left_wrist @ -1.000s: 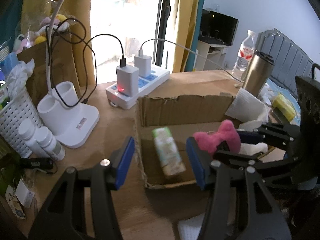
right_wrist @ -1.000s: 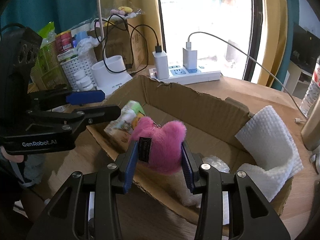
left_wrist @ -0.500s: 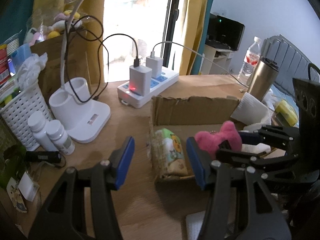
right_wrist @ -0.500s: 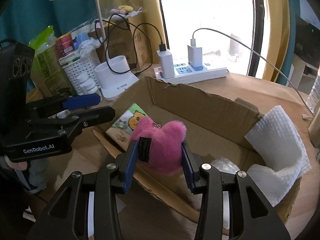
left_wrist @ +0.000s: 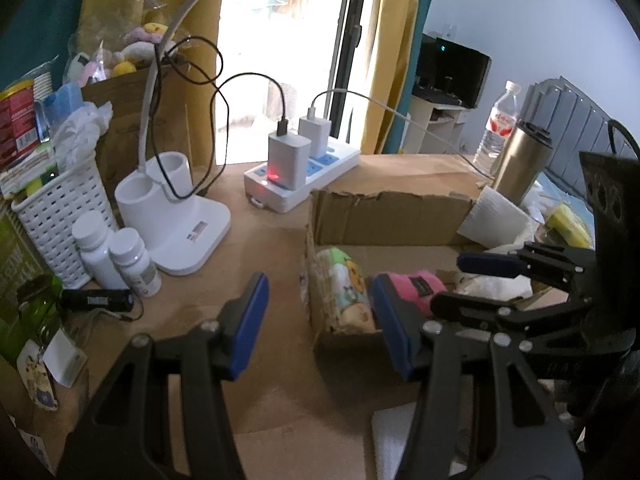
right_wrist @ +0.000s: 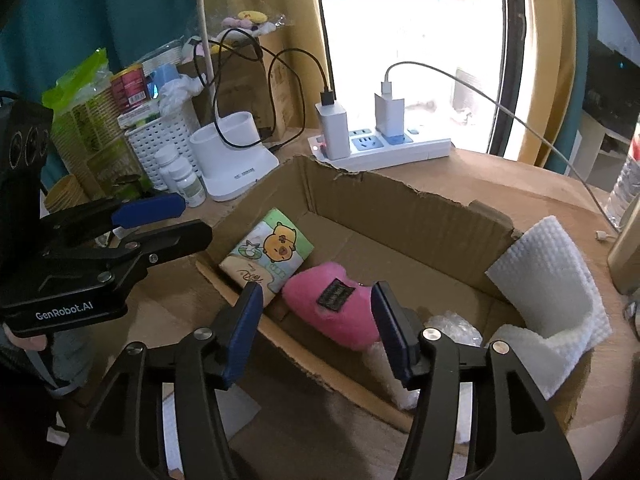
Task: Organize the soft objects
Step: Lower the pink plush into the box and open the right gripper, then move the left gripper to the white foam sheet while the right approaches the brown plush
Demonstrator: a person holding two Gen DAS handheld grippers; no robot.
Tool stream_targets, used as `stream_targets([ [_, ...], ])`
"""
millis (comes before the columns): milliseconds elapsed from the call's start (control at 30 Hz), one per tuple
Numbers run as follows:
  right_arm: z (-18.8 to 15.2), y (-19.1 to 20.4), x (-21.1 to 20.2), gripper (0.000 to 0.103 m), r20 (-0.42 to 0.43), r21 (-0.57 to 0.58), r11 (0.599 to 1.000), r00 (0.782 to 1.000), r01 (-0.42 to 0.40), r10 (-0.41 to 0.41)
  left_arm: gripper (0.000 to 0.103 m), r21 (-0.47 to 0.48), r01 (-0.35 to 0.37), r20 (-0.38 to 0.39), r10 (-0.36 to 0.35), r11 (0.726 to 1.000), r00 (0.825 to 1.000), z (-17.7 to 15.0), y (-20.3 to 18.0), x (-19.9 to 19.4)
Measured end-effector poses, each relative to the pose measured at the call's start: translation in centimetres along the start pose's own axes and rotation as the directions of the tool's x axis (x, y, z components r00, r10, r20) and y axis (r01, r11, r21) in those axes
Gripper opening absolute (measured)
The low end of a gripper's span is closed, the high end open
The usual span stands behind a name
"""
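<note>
A pink plush toy (right_wrist: 334, 306) lies in the open cardboard box (right_wrist: 400, 216), next to a cartoon tissue pack (right_wrist: 266, 256) leaning in the box's left corner. My right gripper (right_wrist: 316, 330) is open, its blue pads on either side of the plush, not pressing it. My left gripper (left_wrist: 320, 320) is open and empty, just left of the box; it also shows in the right wrist view (right_wrist: 160, 220). In the left wrist view the tissue pack (left_wrist: 344, 284) and the plush (left_wrist: 416, 286) show inside the box (left_wrist: 384, 216). A white paper towel (right_wrist: 548, 292) hangs over the box's right end.
A white power strip with chargers (right_wrist: 376, 148) lies behind the box. A white lamp base (left_wrist: 172, 220), two white pill bottles (left_wrist: 116, 256), a white basket (left_wrist: 56, 216) and a black flashlight (left_wrist: 96, 300) stand to the left. A steel flask (left_wrist: 520, 164) and water bottle (left_wrist: 500, 128) stand at right.
My right gripper opened and let the pink plush drop into the box. The tissue pack came to rest in the box's corner. My left gripper drew back to the left.
</note>
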State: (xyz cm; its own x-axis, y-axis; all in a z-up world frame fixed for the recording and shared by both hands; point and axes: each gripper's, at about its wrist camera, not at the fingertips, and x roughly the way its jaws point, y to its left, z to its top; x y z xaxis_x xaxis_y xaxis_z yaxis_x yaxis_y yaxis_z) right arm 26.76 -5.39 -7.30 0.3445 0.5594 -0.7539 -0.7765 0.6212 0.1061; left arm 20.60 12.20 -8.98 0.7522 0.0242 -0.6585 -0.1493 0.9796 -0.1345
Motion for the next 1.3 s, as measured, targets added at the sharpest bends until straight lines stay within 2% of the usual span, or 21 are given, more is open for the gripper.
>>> stream_targets([
  [467,-0.9,1.2,-3.6,0.06,0.06,-0.006,0.999,0.997,0.048,-0.047,0.058,0.016,0.016,0.037,-0.017,1.0,0.999,-1.0,-1.4,-3.4],
  [600,-1.3,1.2,-4.7,0.06,0.074,-0.003,0.998,0.995,0.061,-0.061,0.066,0.025,0.03,0.045,-0.031,0.999,0.998,-1.5,-2.1,-4.3],
  [1300,-4.5,1.0,-8.7,0.06,0.102,0.035,0.994,0.989,0.108,-0.111,0.067,0.058,0.068,0.055,-0.071,0.996,0.996,-3.6,-4.8,-6.8],
])
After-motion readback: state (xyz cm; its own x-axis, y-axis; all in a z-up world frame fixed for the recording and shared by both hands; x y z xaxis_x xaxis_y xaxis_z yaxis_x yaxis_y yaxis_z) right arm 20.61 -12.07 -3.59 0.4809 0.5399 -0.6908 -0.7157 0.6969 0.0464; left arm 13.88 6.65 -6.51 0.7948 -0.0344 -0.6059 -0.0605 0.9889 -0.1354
